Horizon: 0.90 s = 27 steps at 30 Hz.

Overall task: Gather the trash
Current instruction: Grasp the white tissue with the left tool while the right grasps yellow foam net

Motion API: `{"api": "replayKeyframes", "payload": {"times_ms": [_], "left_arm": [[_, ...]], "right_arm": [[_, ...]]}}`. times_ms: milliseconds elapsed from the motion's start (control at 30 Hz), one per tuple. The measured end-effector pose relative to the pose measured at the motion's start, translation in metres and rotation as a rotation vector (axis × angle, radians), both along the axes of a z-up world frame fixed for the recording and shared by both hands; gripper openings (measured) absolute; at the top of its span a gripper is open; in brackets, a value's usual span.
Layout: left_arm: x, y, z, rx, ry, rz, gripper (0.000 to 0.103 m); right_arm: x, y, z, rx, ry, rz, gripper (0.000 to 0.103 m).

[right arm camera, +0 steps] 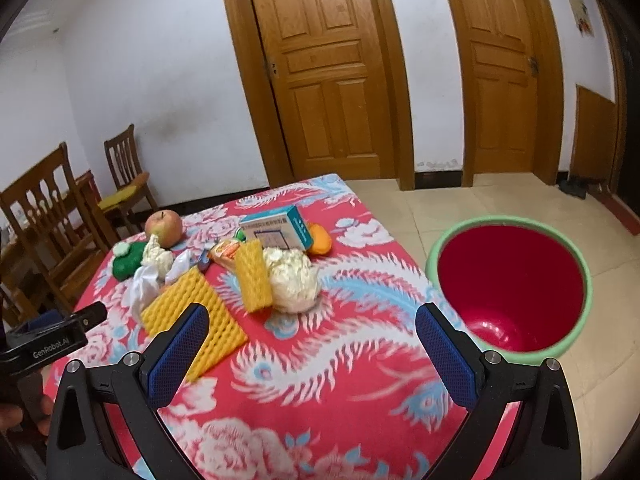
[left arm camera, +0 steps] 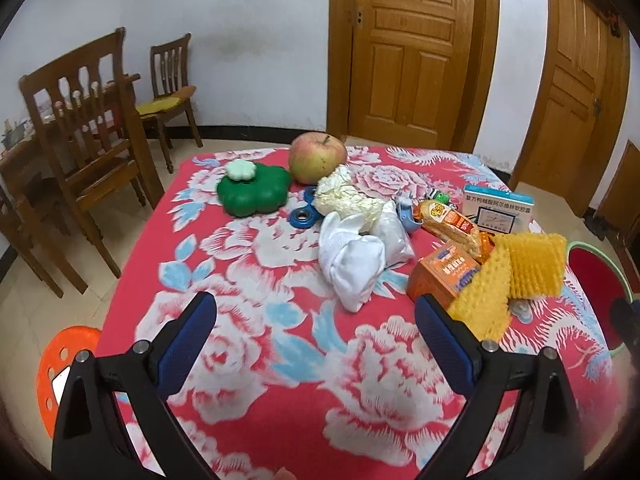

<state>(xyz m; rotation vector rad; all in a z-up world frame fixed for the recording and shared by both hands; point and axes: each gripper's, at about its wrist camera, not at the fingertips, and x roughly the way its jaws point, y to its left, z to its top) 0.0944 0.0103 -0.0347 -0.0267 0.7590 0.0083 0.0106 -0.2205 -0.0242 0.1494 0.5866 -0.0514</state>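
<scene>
Table (left arm camera: 280,360) fills the lower middle of the left wrist view, clutter across its upper half. Apple (left arm camera: 317,157) at top centre, flower-shaped toy (left arm camera: 256,194) just left of it, spinner (left arm camera: 304,213) below the apple. Crumpled tissue (left arm camera: 352,268) sits mid-frame, snack box (left arm camera: 442,274) to its right, foam sheet (left arm camera: 516,276) overlapping the box, medicine box (left arm camera: 500,208) above them. Bin (right arm camera: 510,284) stands on the floor at right of the right wrist view, beside the table edge. Chairs (left arm camera: 80,152) at upper left.

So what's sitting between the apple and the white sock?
In the left wrist view, a crumpled yellowish foam net lies between the apple and the white sock.
</scene>
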Motion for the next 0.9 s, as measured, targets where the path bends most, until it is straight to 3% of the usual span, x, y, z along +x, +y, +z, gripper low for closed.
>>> {"api": "replayKeyframes", "payload": {"times_ms": [100,300,433,533,700,800,900], "left_arm": [[0.016,-0.005,-0.006,-0.003,0.024,-0.028,0.096],[0.038,-0.011,-0.014,0.004,0.048,-0.062,0.089],[0.047,-0.008,-0.022,-0.01,0.05,-0.074,0.077],[0.051,-0.005,-0.027,-0.038,0.058,-0.084,0.066],[0.056,-0.002,-0.032,-0.107,0.074,-0.117,0.056],[0.058,0.001,-0.034,-0.171,0.088,-0.157,0.044],[0.057,0.002,-0.034,-0.195,0.083,-0.18,0.03]], "right_arm": [[0.012,0.006,0.004,-0.023,0.011,0.018,0.102],[0.041,0.015,-0.003,-0.018,0.056,0.068,0.076],[0.059,0.021,-0.01,-0.001,0.095,0.09,0.053],[0.068,0.03,-0.013,-0.007,0.112,0.115,0.042],[0.078,0.042,-0.021,-0.012,0.153,0.126,0.026],[0.08,0.044,-0.024,-0.007,0.165,0.116,0.015],[0.077,0.048,-0.024,-0.022,0.164,0.103,0.012]]}}
